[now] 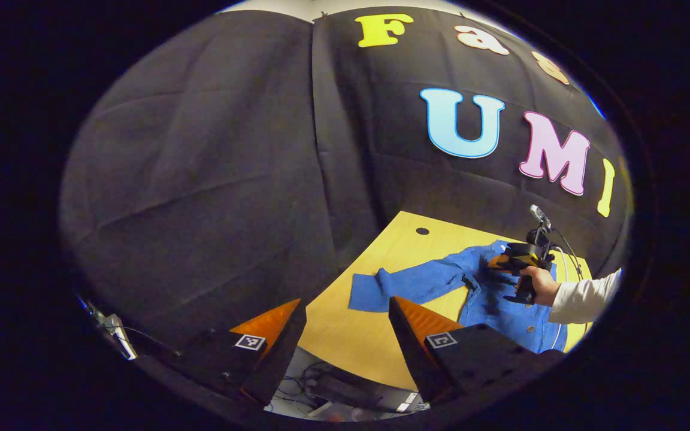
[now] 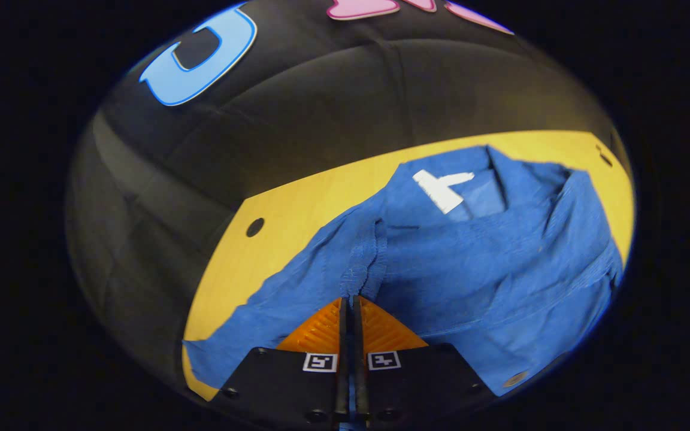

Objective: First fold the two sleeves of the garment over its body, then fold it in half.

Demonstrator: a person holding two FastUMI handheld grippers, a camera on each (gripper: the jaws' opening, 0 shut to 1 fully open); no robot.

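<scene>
Right gripper view: the blue garment lies spread on the yellow table, collar far, one sleeve running long toward the near left. The right gripper is clenched on a fabric ridge near the shoulder seam. The left gripper hangs released, well apart off the table's near-left edge.
</scene>
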